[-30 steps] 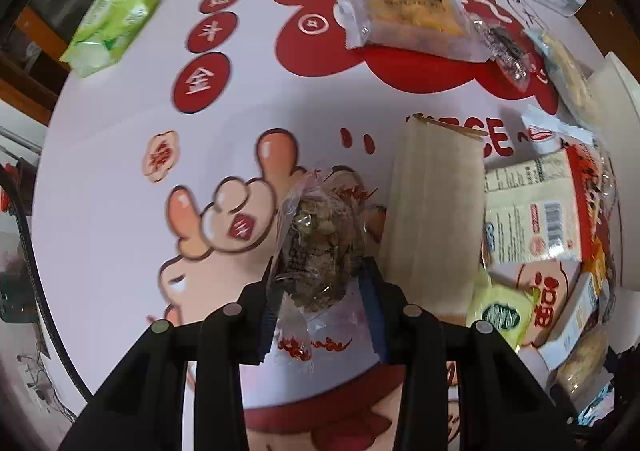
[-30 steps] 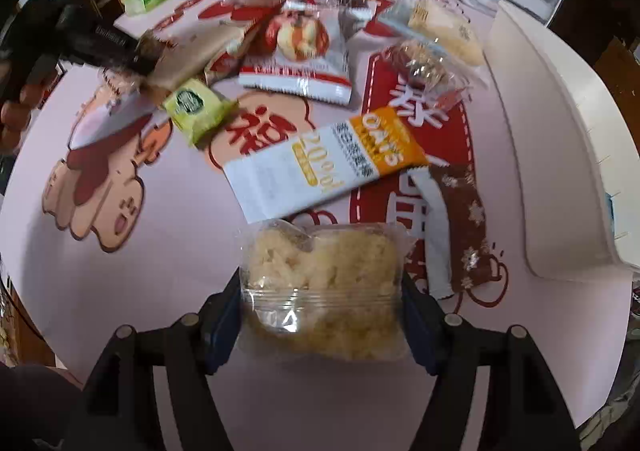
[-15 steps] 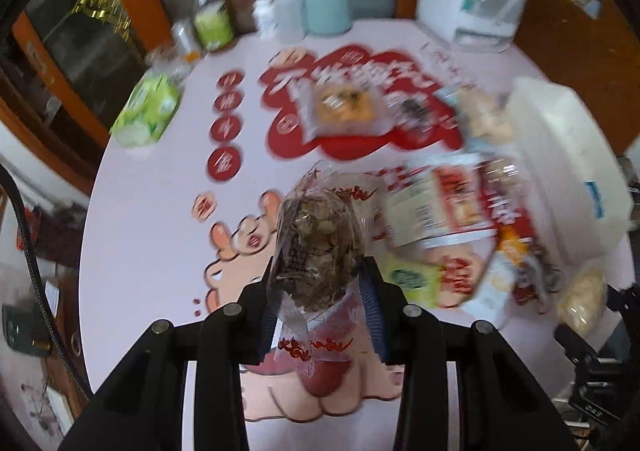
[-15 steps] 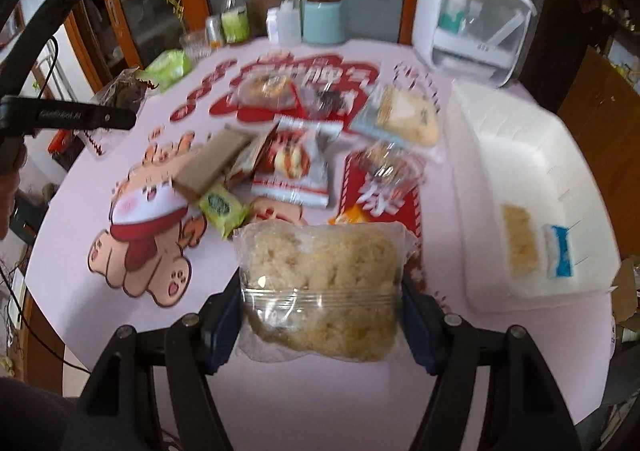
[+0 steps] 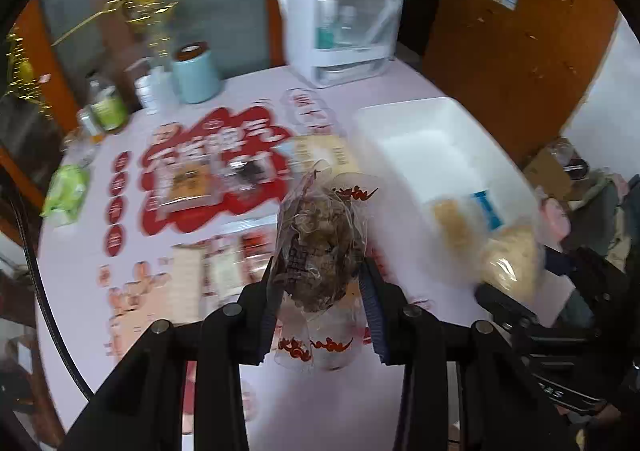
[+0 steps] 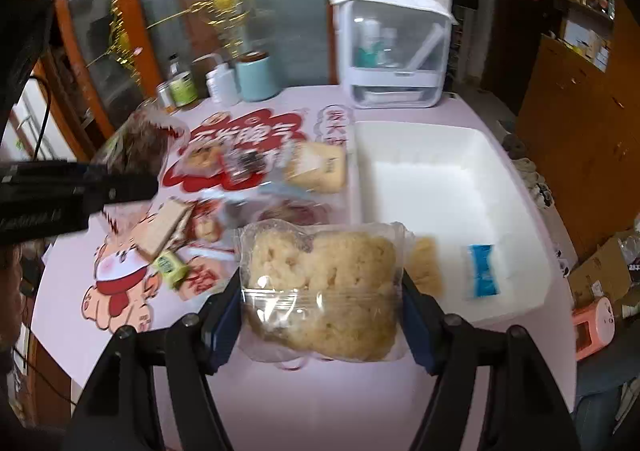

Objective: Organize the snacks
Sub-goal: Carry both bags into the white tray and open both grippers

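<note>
Left wrist view:
Left gripper (image 5: 320, 291): we squeeze a clear bag of brown snack (image 5: 320, 247) between the two fingers, so it does not slip while it hangs above the table.
White bin (image 5: 432, 155): it sits at the right side of the pink table (image 5: 320, 403). We think the snacks go in here, since a yellow snack and a blue packet already lie inside.
Loose snacks (image 5: 188, 187): they lie spread on the table, waiting for a turn.

Right wrist view:
Right gripper (image 6: 322, 299): our fingers stand wide but press both sides of a fat bag of pale puffed snack (image 6: 320, 291), because this bag is wide.
White bin (image 6: 448, 187): it is just ahead and to the right, with lots of room left.
Left gripper (image 6: 120, 185): it is at the far left with its brown bag, well apart from ours so they do not bump.
</note>
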Demonstrator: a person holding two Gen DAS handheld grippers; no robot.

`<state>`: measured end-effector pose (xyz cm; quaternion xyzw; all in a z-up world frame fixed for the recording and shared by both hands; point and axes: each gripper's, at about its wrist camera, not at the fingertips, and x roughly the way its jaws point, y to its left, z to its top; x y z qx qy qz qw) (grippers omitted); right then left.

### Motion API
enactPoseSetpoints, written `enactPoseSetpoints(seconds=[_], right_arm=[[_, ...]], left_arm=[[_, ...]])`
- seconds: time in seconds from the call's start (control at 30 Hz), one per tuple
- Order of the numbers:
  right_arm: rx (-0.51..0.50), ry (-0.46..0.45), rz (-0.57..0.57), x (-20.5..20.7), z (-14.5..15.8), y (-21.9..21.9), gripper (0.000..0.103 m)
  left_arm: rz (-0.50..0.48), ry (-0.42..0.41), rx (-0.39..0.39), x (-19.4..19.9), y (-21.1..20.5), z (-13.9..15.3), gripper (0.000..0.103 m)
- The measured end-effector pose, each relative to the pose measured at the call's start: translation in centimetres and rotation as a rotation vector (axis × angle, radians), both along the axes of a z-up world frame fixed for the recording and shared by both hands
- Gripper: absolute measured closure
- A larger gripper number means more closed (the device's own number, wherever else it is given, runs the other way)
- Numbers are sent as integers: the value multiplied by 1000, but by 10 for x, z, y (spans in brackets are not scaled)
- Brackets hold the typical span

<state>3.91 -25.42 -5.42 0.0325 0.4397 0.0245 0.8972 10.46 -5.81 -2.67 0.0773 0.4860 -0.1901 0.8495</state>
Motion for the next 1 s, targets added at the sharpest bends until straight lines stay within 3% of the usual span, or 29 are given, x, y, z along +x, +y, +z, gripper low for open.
enactPoseSetpoints(seconds=[0.27,0.53,0.73,1.0], right_arm=[[12,-2,-40,25,-2,-96,33],[25,19,-36,63,-22,-156,33],[52,73,-19,88,-51,-173,33],[53,176,39,111,-94,-170,31]], left_arm=[[-31,-16,9,14,-124,2,66],[18,24,31,63,-214,-30,66],[76,113,39,103,-248,-72,66],[142,167,80,136,-265,-111,65]])
